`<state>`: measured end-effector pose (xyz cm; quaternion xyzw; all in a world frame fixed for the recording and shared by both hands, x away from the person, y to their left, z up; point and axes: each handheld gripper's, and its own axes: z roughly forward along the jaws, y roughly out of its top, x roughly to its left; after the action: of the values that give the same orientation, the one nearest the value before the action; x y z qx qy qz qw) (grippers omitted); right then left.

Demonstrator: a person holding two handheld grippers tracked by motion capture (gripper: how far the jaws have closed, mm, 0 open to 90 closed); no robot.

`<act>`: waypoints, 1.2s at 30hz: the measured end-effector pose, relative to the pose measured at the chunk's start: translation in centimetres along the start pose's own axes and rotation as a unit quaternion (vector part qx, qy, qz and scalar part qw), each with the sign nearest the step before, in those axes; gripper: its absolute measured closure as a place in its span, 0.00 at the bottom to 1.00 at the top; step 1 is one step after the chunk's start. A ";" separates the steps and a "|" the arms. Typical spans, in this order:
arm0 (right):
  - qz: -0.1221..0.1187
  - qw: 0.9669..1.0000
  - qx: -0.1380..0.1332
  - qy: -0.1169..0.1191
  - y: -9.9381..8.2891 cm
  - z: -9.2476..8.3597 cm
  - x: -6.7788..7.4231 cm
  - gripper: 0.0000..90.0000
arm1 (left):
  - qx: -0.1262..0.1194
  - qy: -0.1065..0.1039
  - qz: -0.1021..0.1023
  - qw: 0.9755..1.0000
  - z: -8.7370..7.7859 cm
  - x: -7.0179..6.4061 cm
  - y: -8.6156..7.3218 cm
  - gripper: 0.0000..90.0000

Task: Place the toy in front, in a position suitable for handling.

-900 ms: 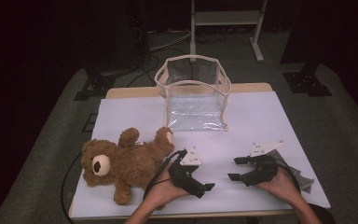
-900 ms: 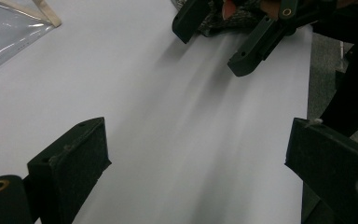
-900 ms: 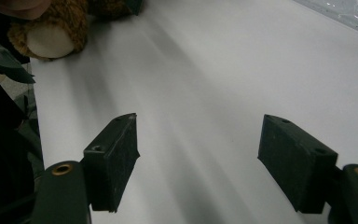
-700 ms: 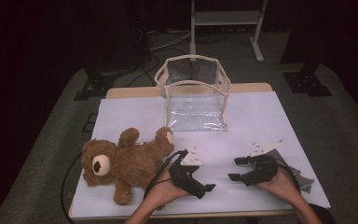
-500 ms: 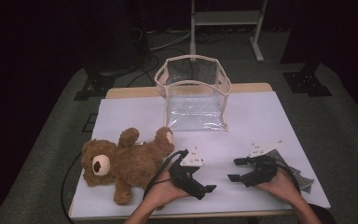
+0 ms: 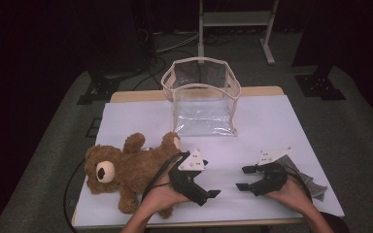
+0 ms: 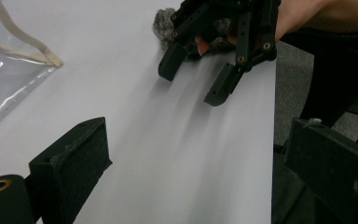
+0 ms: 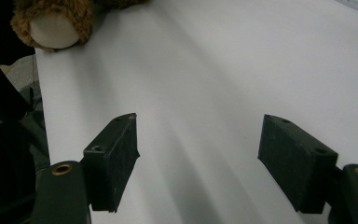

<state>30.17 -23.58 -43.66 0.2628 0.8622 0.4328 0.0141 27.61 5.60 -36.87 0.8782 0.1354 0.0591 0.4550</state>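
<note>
In the high view, the left tool (image 6: pixel 209 193) is hovering over the white worktop (image 6: pixel 272 121) at lower centre, its jaws standing wide apart with nothing between them. The teddy bear (image 6: pixel 126 170) is lying just beside it at lower left, head toward the frame's left. The right tool (image 6: pixel 245 178) is sitting at lower right, jaws spread and gripping nothing, with a grey cloth (image 6: pixel 311 182) beside it. A clear bag (image 6: pixel 201 97) is standing at upper centre.

In the left gripper view, black pads (image 7: pixel 74 163) are gaping over bare worktop, facing the right tool (image 7: pixel 196 79) at the top.

In the right gripper view, both pads (image 8: pixel 116 158) are standing far apart, and the bear's foot (image 8: pixel 51 23) is showing at upper left.
</note>
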 end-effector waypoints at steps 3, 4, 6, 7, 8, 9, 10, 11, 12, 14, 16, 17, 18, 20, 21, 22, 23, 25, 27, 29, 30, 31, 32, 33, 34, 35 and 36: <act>0.004 1.000 -0.001 0.000 0.0 0.1 0.1 0.30 | 0.002 0.000 0.003 1.000 -0.9 0.1 0.5 0.06; 0.004 1.000 0.000 -0.001 0.0 0.1 0.1 0.30 | 0.002 0.000 0.009 1.000 -1.2 0.2 0.6 0.06; 0.006 1.000 0.000 0.001 0.1 0.1 0.1 0.30 | 0.003 0.002 0.013 1.000 -1.8 0.3 0.7 0.06; 0.006 1.000 0.000 0.000 0.1 0.2 0.1 0.30 | 0.005 0.003 0.016 1.000 -2.1 0.3 0.7 0.06; 0.006 1.000 0.001 0.000 0.1 0.2 0.1 0.30 | 0.008 0.005 0.018 1.000 -2.4 0.4 0.6 0.06; 0.007 1.000 0.002 0.000 0.1 0.3 0.2 0.30 | 0.009 0.008 0.019 1.000 -2.9 0.6 0.6 0.07; 0.006 1.000 0.003 0.000 0.1 0.3 0.1 0.30 | 0.013 0.010 0.021 1.000 -3.4 0.7 0.6 0.07; 0.005 1.000 0.005 0.000 0.0 0.4 0.1 0.30 | 0.014 0.013 0.022 1.000 -3.9 0.9 0.5 0.07; 0.005 1.000 0.005 0.000 0.0 0.4 0.1 0.30 | 0.014 0.013 0.022 1.000 -3.9 0.9 0.5 0.08; 0.005 1.000 0.007 0.001 0.0 0.5 0.2 0.30 | 0.010 0.017 0.033 0.999 -5.7 1.4 0.4 0.11; 0.004 1.000 0.007 0.001 0.0 0.5 0.2 0.30 | 0.011 0.025 0.042 0.999 -6.9 1.7 0.3 0.12; 0.004 1.000 0.008 0.002 0.0 0.6 0.2 0.30 | 0.013 0.027 0.050 0.998 -7.5 1.9 0.3 0.14; 0.004 1.000 0.008 0.002 0.0 0.6 0.2 0.30 | 0.013 0.027 0.050 0.998 -7.5 1.9 0.3 0.15; 0.001 1.000 0.012 0.007 0.0 0.7 0.2 0.30 | 0.017 0.038 0.056 0.998 -9.2 2.5 0.2 0.15; 0.002 1.000 0.014 0.008 0.0 0.7 0.3 0.30 | 0.019 0.040 0.056 0.997 -9.6 2.6 0.2 0.15; 0.002 1.000 0.015 0.008 0.0 0.8 0.3 0.30 | 0.020 0.042 0.058 0.997 -10.1 2.8 0.2 0.15; 0.001 1.000 0.017 0.009 0.0 0.8 0.3 0.30 | 0.024 0.043 0.060 0.997 -10.6 3.0 0.1 0.15; 0.001 1.000 0.018 0.011 0.0 0.9 0.3 0.30 | 0.028 0.043 0.063 0.997 -11.3 3.3 0.0 0.15; -0.001 1.000 0.018 0.011 0.0 0.9 0.4 0.30 | 0.030 0.044 0.061 0.997 -12.0 3.7 -0.1 0.15; -0.001 1.000 0.018 0.012 0.0 1.0 0.4 0.30 | 0.034 0.047 0.059 0.997 -12.6 4.1 -0.2 0.15; -0.001 1.000 0.018 0.012 0.0 1.0 0.4 0.30 | 0.035 0.047 0.058 0.997 -13.0 4.4 -0.3 0.15; -0.001 1.000 0.019 0.012 0.0 1.0 0.4 0.30 | 0.035 0.045 0.059 0.997 -13.3 4.6 -0.4 0.15; -0.001 1.000 0.019 0.012 0.0 1.0 0.4 0.30 | 0.035 0.045 0.059 0.997 -13.3 4.6 -0.4 0.16; -0.003 1.000 0.020 0.014 0.0 1.1 0.4 0.30 | 0.039 0.051 0.061 0.996 -13.8 5.1 -0.5 0.16; -0.003 1.000 0.022 0.014 0.0 1.1 0.4 0.30 | 0.043 0.056 0.060 0.996 -14.1 5.4 -0.6 0.16; -0.002 1.000 0.023 0.014 0.0 1.1 0.4 0.30 | 0.041 0.061 0.054 0.996 -14.3 5.6 -0.7 0.16; -0.002 1.000 0.023 0.014 0.0 1.1 0.4 0.30 | 0.041 0.061 0.054 0.996 -14.3 5.6 -0.7 0.17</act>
<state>30.08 -22.55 -44.30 0.2549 0.8727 0.4165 -0.0033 29.61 18.84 -29.27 0.8971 0.1173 0.1314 0.4052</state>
